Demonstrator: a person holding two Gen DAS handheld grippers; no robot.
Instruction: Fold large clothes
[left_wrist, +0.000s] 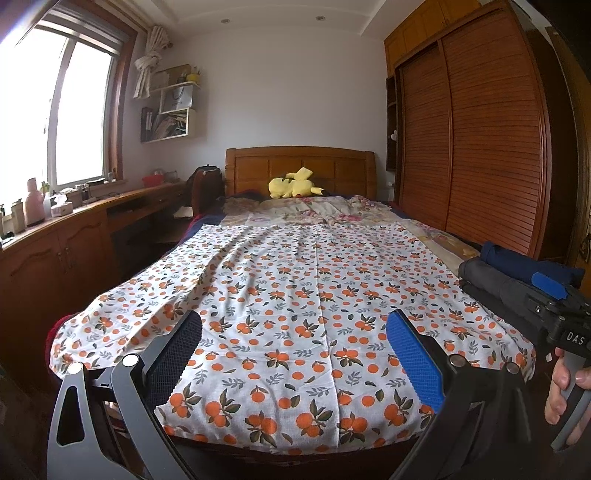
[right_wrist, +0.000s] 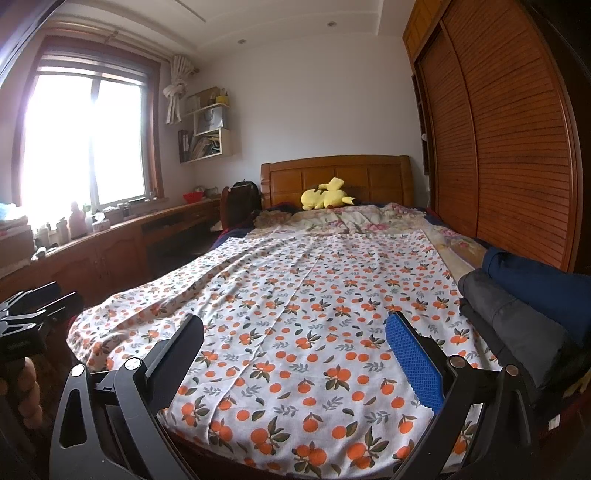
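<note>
A large white cloth printed with oranges (left_wrist: 295, 295) (right_wrist: 303, 314) lies spread flat over the bed, its near hem hanging at the foot. My left gripper (left_wrist: 293, 328) hovers open above the near end of the cloth, nothing between its fingers. My right gripper (right_wrist: 295, 332) is open too, held above the near right part of the cloth. In the left wrist view the right gripper's body (left_wrist: 554, 314) and a hand (left_wrist: 565, 391) show at the right edge. The left gripper's body (right_wrist: 26, 321) shows at the left edge of the right wrist view.
Folded dark clothes (left_wrist: 513, 273) (right_wrist: 517, 302) are stacked on the bed's right side. A yellow plush toy (left_wrist: 293, 184) lies by the wooden headboard (left_wrist: 299, 166). A wardrobe (left_wrist: 472, 147) stands on the right, a long desk (left_wrist: 74, 229) with bottles under the window on the left.
</note>
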